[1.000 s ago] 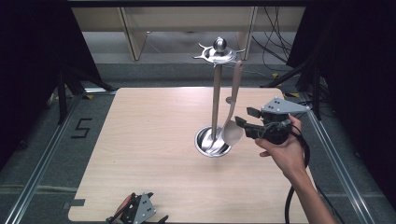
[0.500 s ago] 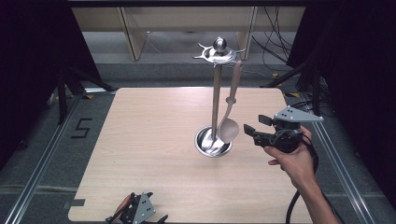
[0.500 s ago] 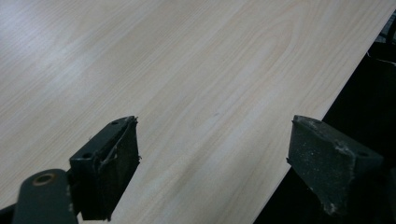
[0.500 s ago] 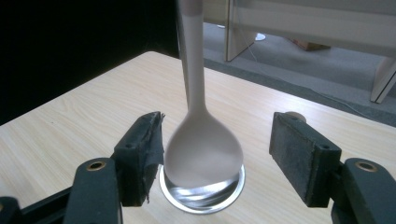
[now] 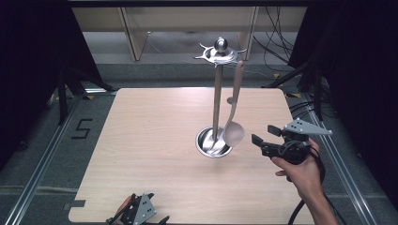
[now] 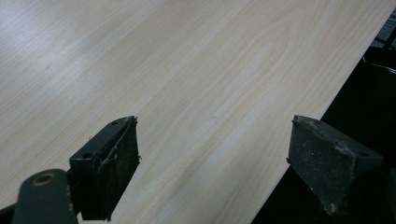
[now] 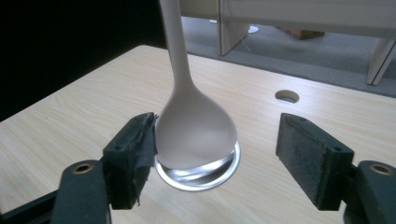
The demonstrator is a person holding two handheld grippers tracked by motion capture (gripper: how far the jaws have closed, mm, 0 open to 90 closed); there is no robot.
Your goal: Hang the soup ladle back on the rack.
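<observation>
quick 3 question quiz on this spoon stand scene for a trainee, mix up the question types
1. True or false: the spoon lies flat on the table.
2. Multiple choice: the right tool is (a) shut on the spoon, (b) open beside the spoon's bowl, (c) shut on the stand's pole.
3. Fill in: the left tool sits at the table's ____ edge in the high view, jaws apart.

Key
1. False: it hangs from the stand, its bowl above the round base.
2. b: the jaws have just been opening, and in the high view they are clear of the spoon.
3. Near (bottom).

Grey floor point(image 5: 42, 140), black curtains point(image 5: 33, 47), wooden shelf legs point(image 5: 133, 40).
</observation>
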